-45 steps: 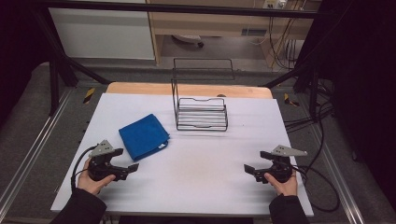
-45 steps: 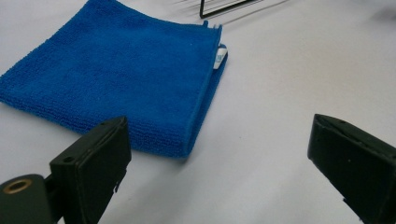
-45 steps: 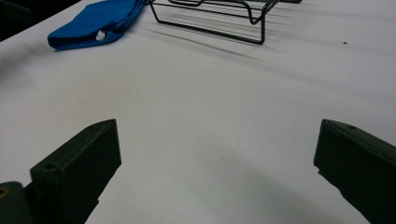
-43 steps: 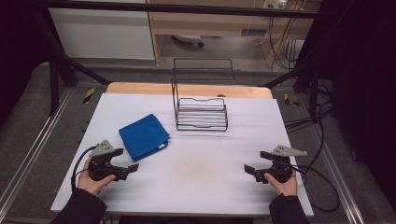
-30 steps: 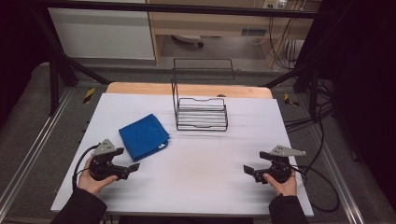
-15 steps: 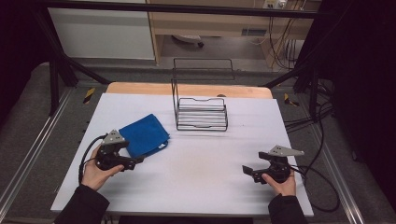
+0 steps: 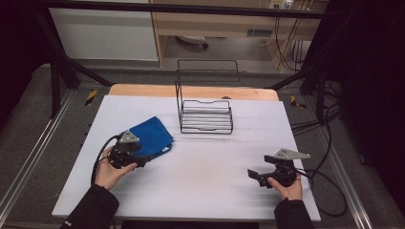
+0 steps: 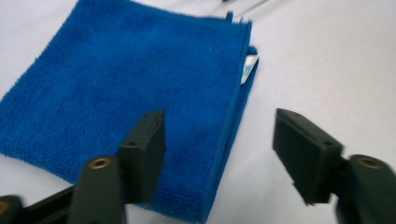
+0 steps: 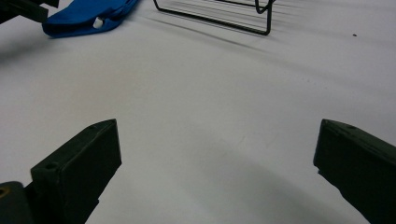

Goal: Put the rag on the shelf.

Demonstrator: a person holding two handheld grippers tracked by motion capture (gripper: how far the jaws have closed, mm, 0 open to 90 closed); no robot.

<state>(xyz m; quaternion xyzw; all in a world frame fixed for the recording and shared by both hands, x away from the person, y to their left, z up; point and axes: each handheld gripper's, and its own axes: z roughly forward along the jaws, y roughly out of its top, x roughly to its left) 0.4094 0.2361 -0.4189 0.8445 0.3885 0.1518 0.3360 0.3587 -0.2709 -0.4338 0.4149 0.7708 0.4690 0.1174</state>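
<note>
Your left gripper (image 7: 143, 160) sits at the near corner of the folded blue cloth (image 7: 149, 136), which lies flat on the left half of the white counter (image 7: 205, 191). In the left gripper view, one pad is over the cloth (image 8: 140, 79) and the other over bare counter beside its folded edge, where a small white tag (image 8: 249, 67) pokes out. The jaws have just been closing, yet stand apart, with the cloth's edge between them and neither pad pressing on it. Your right gripper (image 7: 255, 175) rests low on the right side of the counter, well apart from the cloth, its jaws wide apart with nothing between them. A black wire rack (image 7: 205, 114) stands toward the far edge of the counter, just right of the cloth; the right gripper view shows its base (image 9: 219, 18) and the cloth (image 9: 84, 18) farther off
</note>
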